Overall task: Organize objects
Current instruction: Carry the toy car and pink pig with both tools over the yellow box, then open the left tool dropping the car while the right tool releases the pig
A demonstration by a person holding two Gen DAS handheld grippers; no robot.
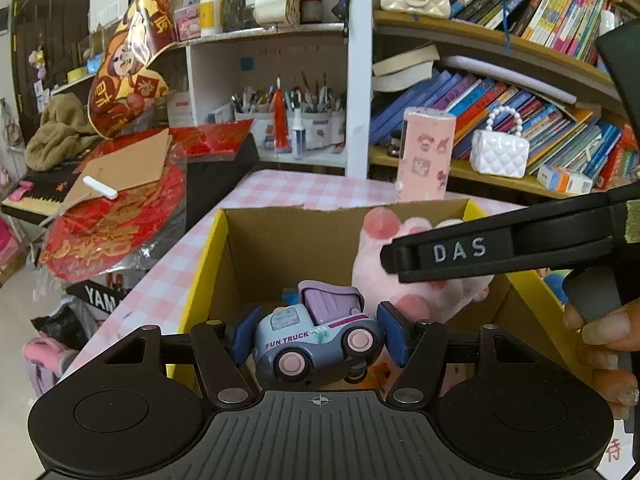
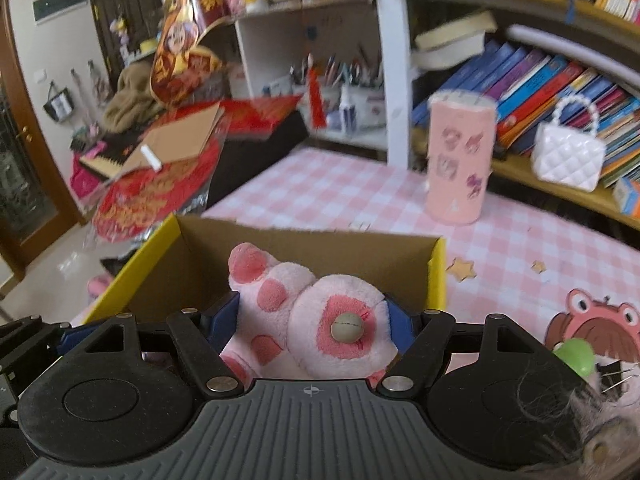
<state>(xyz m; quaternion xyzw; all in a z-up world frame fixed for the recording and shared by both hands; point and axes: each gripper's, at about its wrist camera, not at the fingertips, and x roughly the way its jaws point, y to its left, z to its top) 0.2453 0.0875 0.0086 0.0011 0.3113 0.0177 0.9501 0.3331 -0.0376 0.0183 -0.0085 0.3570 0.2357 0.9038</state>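
A cardboard box with yellow outer sides (image 1: 208,248) (image 2: 436,276) stands open on the pink checked table. My left gripper (image 1: 316,338) is shut on a small blue and purple toy truck (image 1: 316,336) marked FUN TRUCK and holds it over the box's near part. My right gripper (image 2: 312,324) is shut on a pink plush toy with darker pink spots (image 2: 316,320), held over the box; the plush (image 1: 400,272) and the right gripper's black body (image 1: 500,248) also show in the left wrist view.
A pink cylinder with stickers (image 1: 428,156) (image 2: 460,160) stands on the table behind the box. A pink frog figure (image 2: 600,320) and star cutouts (image 2: 462,270) lie at the right. Bookshelves stand behind. Red decorations (image 1: 112,224) lie left of the table.
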